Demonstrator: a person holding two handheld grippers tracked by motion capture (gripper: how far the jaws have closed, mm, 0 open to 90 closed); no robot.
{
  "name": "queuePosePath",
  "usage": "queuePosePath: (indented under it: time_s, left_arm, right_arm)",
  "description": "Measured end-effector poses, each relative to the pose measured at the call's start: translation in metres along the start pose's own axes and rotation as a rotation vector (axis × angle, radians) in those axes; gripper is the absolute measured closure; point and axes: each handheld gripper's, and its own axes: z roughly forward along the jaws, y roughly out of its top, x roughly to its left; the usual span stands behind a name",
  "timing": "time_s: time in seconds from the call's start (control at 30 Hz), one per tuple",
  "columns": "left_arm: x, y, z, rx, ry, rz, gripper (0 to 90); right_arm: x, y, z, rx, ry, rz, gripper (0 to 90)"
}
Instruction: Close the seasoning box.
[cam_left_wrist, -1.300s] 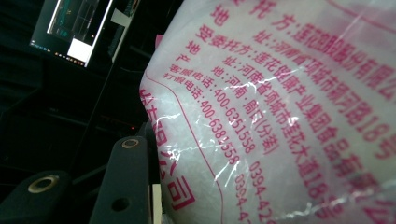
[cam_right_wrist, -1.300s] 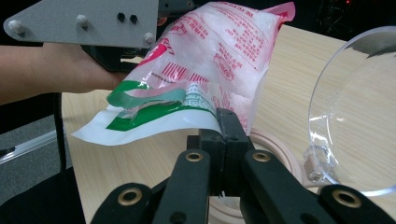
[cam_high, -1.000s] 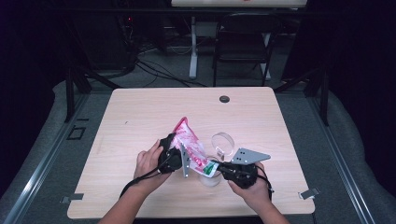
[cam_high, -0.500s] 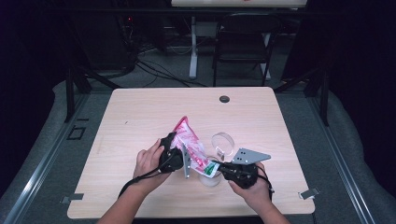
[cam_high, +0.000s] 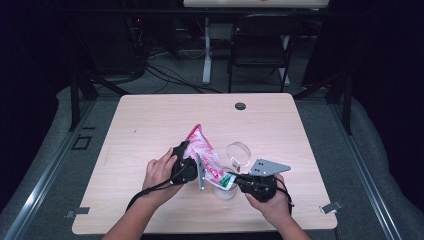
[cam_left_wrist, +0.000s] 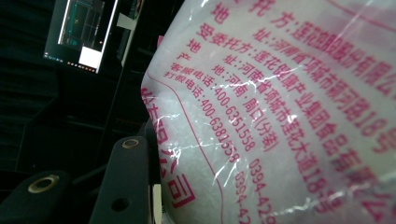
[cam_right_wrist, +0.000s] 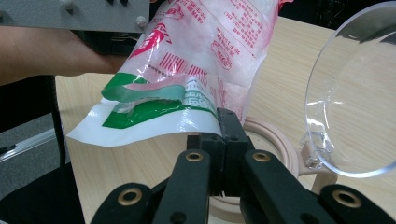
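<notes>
right gripper (cam_right_wrist: 223, 154): jaws pressed together on the lower corner of the bag (cam_right_wrist: 205, 60), at the edge of its open mouth; the white and green film bows out to the left of the pinch, and the mouth gapes a little.
left gripper (cam_high: 186, 167): jaws set about halfway, clasped around the fat middle of the bag, whose printed side presses close against the left gripper view's camera (cam_left_wrist: 280, 116).
bag, place: lifted off the table (cam_high: 150, 125), between the two hands, at the near middle of the tabletop in the high view (cam_high: 204, 155).
bag, long axis: slanted; sealed pink end up and away from the person, open end down and towards the right hand (cam_high: 272, 202).
jar (cam_right_wrist: 275, 147): a pale round rim just behind and below the right gripper's tips; in the high view it stands under the bag's low corner (cam_high: 225, 191).
lid (cam_right_wrist: 355, 98): clear, hinged, tipped back and upright to the right of the jar's rim, clear of the opening.
key relation: the bag's mouth lies just beside and above the jar's rim, a shade to the left of it in the right gripper view, not squarely over the opening.
nearer hand: the right one, at the mouth, does the aiming; the left carries the weight.
next move, as I judge: shift the pinched corner over the rim, then raise the sealed end so the white grains run down.
risk: a slack mouth could spill grains onto the table.
</notes>
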Motion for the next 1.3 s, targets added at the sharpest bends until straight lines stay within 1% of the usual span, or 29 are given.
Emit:
queuePosePath:
  time_s: [0.2, 0.53, 0.63, 0.83, 1.07, 1.2, 1.3]
  left_arm:
    - [0.002, 0.002, -0.001, 0.012, -0.004, 0.023, 56.6]
    - [0.004, 0.004, -0.002, 0.016, 0.007, 0.053, 56.5]
    - [0.004, 0.005, -0.003, 0.02, 0.004, 0.055, 56.6]
    - [0.005, 0.007, -0.004, 0.025, 0.01, 0.078, 56.6]
    - [0.007, 0.009, -0.005, 0.028, 0.018, 0.09, 56.6]
    - [0.007, 0.01, -0.005, 0.029, 0.026, 0.104, 56.6]
    - [0.007, 0.01, -0.006, 0.031, 0.026, 0.106, 56.7]
  right_arm:
    - [0.0, 0.0, 0.0, 0.001, -0.002, 0.005, 90.0]
    - [-0.001, -0.001, -0.001, 0.006, -0.001, 0.002, 90.0]
    - [-0.001, -0.001, -0.001, 0.006, -0.002, 0.003, 90.0]
    - [-0.002, -0.002, -0.001, 0.006, -0.003, 0.008, 90.0]
    - [-0.002, -0.003, -0.001, 0.007, -0.001, 0.007, 90.0]
    - [-0.002, -0.003, -0.001, 0.012, -0.004, 0.006, 90.0]
    - [-0.002, -0.004, -0.001, 0.01, -0.005, 0.008, 90.0]
